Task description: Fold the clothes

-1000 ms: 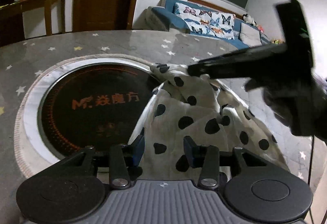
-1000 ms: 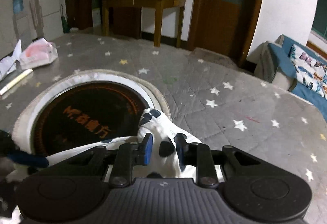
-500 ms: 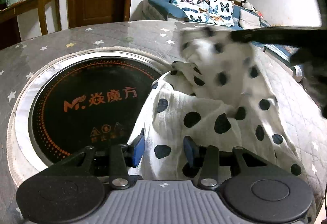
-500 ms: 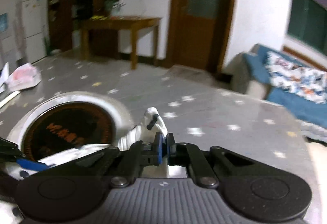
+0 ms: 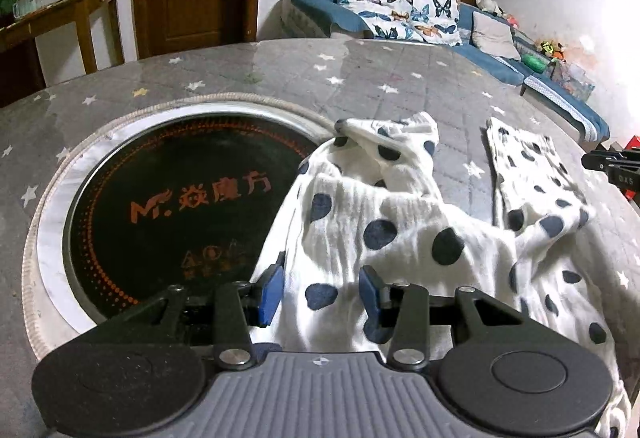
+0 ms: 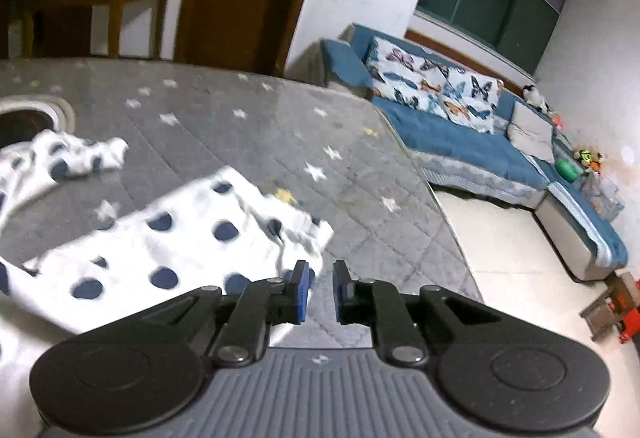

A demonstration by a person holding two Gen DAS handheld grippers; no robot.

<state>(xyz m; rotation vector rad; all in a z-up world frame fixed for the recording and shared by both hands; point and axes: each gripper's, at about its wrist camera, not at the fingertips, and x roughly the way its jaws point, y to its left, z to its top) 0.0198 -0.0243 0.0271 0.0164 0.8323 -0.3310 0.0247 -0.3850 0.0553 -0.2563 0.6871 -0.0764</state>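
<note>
A white garment with dark blue spots [image 5: 400, 222] lies crumpled on the grey star-patterned table [image 5: 280, 78]. My left gripper [image 5: 320, 290] is shut on a bunched fold at its near edge. One part of the garment [image 6: 180, 238] lies spread flat on the table to the right. My right gripper [image 6: 320, 290] hangs just beyond that part's corner, its jaws opening with a narrow gap and nothing between them. In the left wrist view the right gripper [image 5: 588, 160] shows at the right edge, past the spread part.
A round black induction hob [image 5: 180, 198] with orange lettering is set into the table, and the garment's left side overlaps its rim. The table's rounded edge [image 6: 440, 206] drops to a tiled floor on the right. A blue sofa [image 5: 400, 14] stands behind.
The right gripper shut on an end of the garment over the hob's rim, carried it to the right and let it go. That end now lies flat. The left gripper stayed put.
</note>
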